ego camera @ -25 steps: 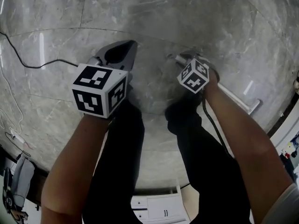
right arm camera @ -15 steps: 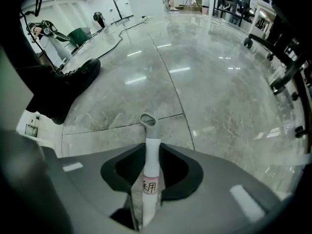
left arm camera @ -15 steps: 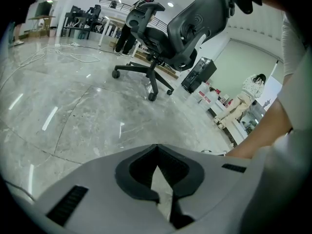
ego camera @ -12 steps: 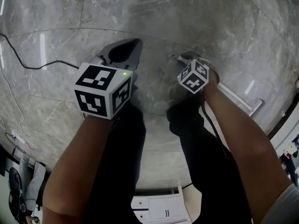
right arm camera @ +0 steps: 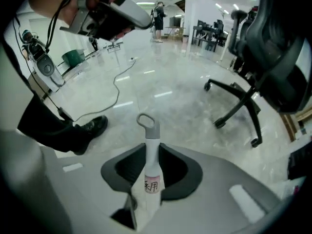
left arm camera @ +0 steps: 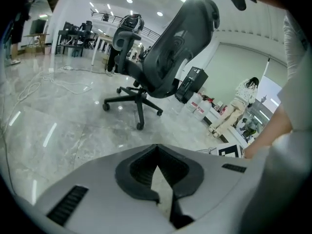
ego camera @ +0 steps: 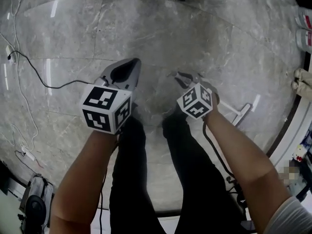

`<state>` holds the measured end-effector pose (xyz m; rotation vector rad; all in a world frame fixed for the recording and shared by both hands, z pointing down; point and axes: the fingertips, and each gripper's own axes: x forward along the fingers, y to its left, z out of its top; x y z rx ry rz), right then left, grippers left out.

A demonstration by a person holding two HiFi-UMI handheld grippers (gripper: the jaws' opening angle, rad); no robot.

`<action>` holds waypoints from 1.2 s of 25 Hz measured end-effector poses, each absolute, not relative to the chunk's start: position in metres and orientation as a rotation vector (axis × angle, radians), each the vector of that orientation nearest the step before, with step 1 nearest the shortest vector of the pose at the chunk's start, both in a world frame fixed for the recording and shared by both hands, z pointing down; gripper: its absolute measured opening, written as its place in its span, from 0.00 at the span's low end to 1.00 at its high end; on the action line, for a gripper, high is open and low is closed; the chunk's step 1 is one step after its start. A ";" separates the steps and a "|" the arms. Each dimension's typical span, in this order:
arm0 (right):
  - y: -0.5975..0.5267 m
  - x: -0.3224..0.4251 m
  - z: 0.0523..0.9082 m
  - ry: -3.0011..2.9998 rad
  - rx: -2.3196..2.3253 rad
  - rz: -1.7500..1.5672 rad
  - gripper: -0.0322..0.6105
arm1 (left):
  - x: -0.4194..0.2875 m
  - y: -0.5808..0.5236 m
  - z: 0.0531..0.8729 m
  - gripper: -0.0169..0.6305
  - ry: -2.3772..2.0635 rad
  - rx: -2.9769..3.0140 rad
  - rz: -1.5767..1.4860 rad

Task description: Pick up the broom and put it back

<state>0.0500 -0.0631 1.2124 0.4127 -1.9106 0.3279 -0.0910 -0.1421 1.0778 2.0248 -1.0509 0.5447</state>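
Note:
The broom has a white handle (right arm camera: 151,172) that ends in a grey loop (right arm camera: 145,121). My right gripper (right arm camera: 150,151) is shut on this handle just below the loop, with the pads pressing on both sides. In the head view the right gripper (ego camera: 187,80) points steeply down at the floor. Behind it, more of the white broom handle (ego camera: 240,114) slants away to the right. My left gripper (ego camera: 127,68) hangs beside it on the left, away from the broom. Seen in its own view, the left gripper (left arm camera: 156,147) has its tips together with nothing between them.
A black office chair (left arm camera: 165,57) stands a short way ahead on the grey marble floor, also in the right gripper view (right arm camera: 265,57). A black cable (ego camera: 29,72) trails across the floor at left. Bottles (ego camera: 304,21) stand at far right. My shoes (ego camera: 134,126) are below the grippers.
Both grippers have risen from the floor, and the view now takes in more floor. The broom handle has come up with the right gripper.

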 end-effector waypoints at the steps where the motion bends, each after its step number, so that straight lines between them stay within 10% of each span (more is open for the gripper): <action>1: -0.074 0.051 1.177 -1.932 0.443 0.320 0.18 | -0.088 -0.148 1.049 0.03 -1.058 2.030 0.538; 14: -0.271 0.126 0.775 -2.146 0.982 0.294 0.18 | -0.041 -0.227 0.699 0.03 -1.180 2.141 0.438; 30: -0.474 0.176 0.554 -2.265 1.347 0.522 0.19 | -0.058 -0.226 0.466 0.03 -1.598 2.034 0.386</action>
